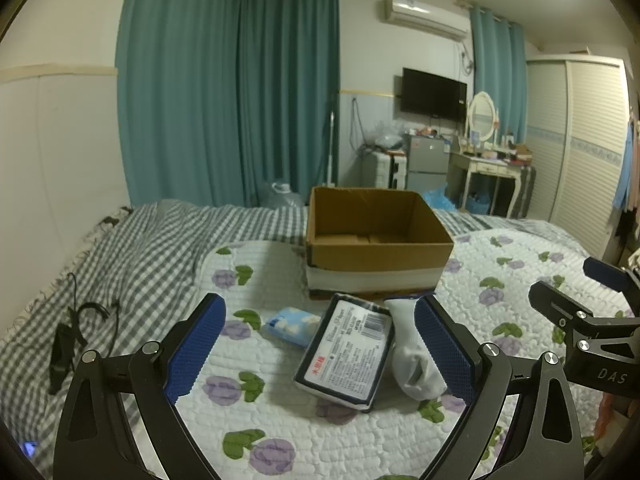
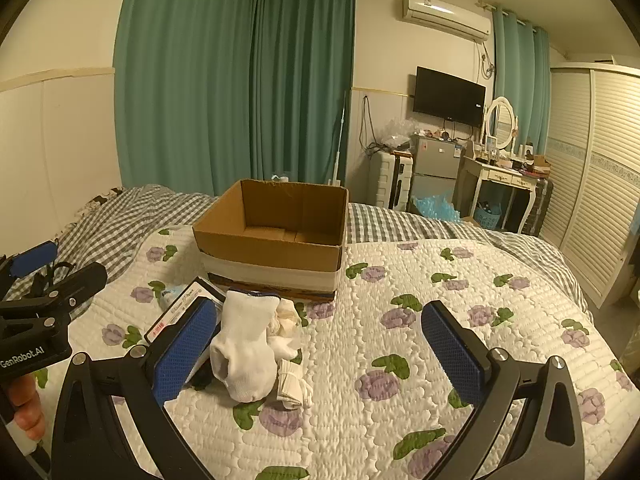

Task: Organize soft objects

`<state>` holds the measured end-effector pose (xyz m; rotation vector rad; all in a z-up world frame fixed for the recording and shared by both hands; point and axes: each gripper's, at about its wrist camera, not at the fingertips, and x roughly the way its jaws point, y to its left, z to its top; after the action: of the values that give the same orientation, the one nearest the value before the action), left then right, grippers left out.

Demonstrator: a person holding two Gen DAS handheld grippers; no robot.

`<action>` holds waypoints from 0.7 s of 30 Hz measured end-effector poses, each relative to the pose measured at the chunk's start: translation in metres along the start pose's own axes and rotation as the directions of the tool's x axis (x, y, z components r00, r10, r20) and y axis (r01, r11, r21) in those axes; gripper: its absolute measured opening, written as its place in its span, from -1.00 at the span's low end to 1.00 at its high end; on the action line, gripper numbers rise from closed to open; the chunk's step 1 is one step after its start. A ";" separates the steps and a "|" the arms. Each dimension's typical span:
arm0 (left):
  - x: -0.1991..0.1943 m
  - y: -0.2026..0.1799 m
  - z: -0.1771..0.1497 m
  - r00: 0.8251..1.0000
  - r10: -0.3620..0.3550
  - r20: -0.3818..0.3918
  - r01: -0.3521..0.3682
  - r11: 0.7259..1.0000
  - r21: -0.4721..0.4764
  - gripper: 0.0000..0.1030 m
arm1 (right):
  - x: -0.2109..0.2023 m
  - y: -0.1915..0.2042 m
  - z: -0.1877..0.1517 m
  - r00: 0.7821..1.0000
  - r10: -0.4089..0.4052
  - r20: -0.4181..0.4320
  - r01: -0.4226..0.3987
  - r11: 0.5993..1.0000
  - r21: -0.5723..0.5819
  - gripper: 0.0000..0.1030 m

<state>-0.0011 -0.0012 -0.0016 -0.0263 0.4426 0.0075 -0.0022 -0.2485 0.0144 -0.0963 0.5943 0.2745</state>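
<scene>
From the left wrist, the left tongs [image 1: 316, 344] gape wide above the flowered quilt [image 1: 520, 280], framing a tissue pack [image 1: 346, 354] and a white sock [image 1: 412, 354] just before the cardboard box [image 1: 376, 258]. From the right wrist, the right tongs [image 2: 320, 348] stand apart too, with the sock [image 2: 244, 348] beside the left pad.

White sock [image 2: 244, 354], floral quilt [image 2: 400, 320]
</scene>
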 end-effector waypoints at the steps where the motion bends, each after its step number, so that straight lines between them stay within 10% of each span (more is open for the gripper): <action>1: 0.000 0.000 0.000 1.000 0.000 -0.001 0.000 1.000 0.000 0.89 | 0.000 0.000 0.000 1.000 -0.001 -0.001 0.001 1.000 -0.001 1.00; 21: 0.000 0.000 0.001 1.000 0.002 -0.003 -0.002 1.000 0.001 0.88 | 0.000 0.001 0.000 1.000 0.001 -0.009 -0.001 1.000 -0.003 1.00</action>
<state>-0.0006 -0.0015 -0.0010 -0.0248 0.4453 0.0093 -0.0023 -0.2479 0.0142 -0.1003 0.6033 0.2758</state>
